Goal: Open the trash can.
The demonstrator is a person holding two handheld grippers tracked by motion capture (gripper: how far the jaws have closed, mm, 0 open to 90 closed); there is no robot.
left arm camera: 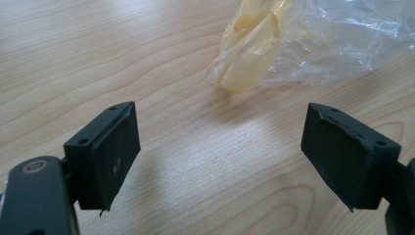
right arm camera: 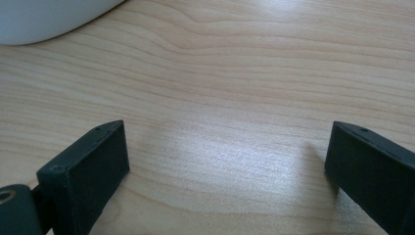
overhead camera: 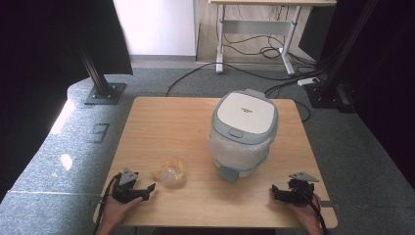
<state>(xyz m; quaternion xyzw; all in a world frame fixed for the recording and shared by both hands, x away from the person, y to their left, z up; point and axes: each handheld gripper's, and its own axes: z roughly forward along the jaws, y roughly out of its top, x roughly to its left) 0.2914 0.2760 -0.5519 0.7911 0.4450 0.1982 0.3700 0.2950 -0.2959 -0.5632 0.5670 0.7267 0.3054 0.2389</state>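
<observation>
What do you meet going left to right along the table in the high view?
Left tool, jaws open → crumpled plastic wrap with something yellowish in it → lidded white and grey bin, lined with a plastic bag → right tool, jaws open.

High view overhead, facing forward; tool views skim table (overhead camera: 166, 117) closely.

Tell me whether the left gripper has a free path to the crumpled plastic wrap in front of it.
Probably yes. The left gripper rests on the table with jaws open, and only bare wood lies between it and the crumpled plastic wrap. The lidded bin stands off to the side.
</observation>
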